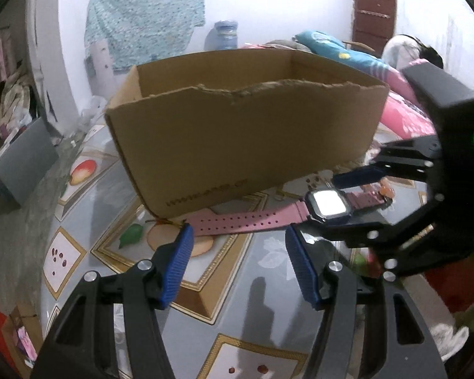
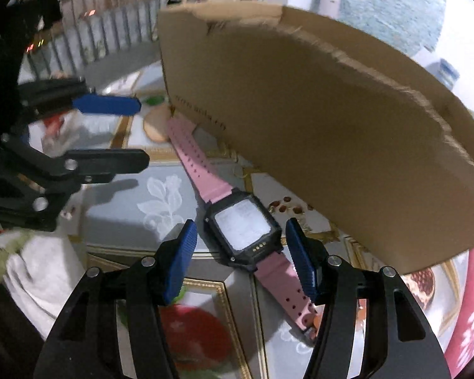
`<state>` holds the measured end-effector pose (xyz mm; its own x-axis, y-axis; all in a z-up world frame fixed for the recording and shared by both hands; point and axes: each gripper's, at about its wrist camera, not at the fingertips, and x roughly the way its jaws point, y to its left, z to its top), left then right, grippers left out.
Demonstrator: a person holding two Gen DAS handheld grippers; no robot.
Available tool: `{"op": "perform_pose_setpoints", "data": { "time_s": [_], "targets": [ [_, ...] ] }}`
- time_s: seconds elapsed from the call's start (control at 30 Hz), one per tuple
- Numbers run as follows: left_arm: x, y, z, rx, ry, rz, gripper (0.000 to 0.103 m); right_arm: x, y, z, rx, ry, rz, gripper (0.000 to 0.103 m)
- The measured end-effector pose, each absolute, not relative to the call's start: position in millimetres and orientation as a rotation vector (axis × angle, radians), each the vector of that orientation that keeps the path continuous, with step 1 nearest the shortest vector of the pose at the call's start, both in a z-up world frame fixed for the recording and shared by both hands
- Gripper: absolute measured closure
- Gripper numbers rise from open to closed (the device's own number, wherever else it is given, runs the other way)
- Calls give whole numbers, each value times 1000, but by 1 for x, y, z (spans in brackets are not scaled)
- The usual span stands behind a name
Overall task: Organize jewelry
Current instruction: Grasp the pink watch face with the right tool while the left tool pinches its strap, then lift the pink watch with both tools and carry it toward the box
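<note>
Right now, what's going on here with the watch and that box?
A person holds two grippers over a patterned table. The right gripper is open, its blue fingers straddling the face of a pink-strapped watch lying flat beside a torn cardboard box. The left gripper hovers open nearby, holding nothing. The watch is not yet in the box.

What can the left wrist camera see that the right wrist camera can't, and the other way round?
Only the left view looks into the open top of the box, and shows a door, a hanging blue cloth and someone lying on bedding. Only the right view shows the watch's short strap end between the right gripper's open fingers. Both show the pink watch lying on the tablecloth beside the box, and both open grippers, the left holding nothing.
</note>
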<state>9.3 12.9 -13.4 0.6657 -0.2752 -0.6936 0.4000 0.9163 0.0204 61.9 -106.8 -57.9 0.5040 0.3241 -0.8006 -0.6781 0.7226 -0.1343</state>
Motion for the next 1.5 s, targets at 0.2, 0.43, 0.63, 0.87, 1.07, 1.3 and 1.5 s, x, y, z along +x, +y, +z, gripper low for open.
{"op": "perform_pose_setpoints", "data": {
  "time_s": [0.2,0.43,0.63,0.87,1.07,1.3,1.5],
  "targets": [
    [-2,-4,-22,318,723,-403,44,74,-109,-58,-413,894,723,55],
    [-14,-29,-32,489,684,-431,44,101,-118,-56,-219,1062,970,55],
    [-12,-38,-42,558,699,-415,78,110,-115,-61,-117,1158,1107,55],
    [2,-25,-38,436,768,-437,97,91,-133,-38,-57,1063,1048,54],
    [-2,-22,-43,438,776,-460,98,57,-141,-24,-198,928,906,54],
    [-8,-31,-45,493,751,-446,98,28,-121,-41,-456,816,779,58],
    [-31,-38,-50,588,697,-439,98,21,-108,-58,-589,787,754,68]
  ]
}}
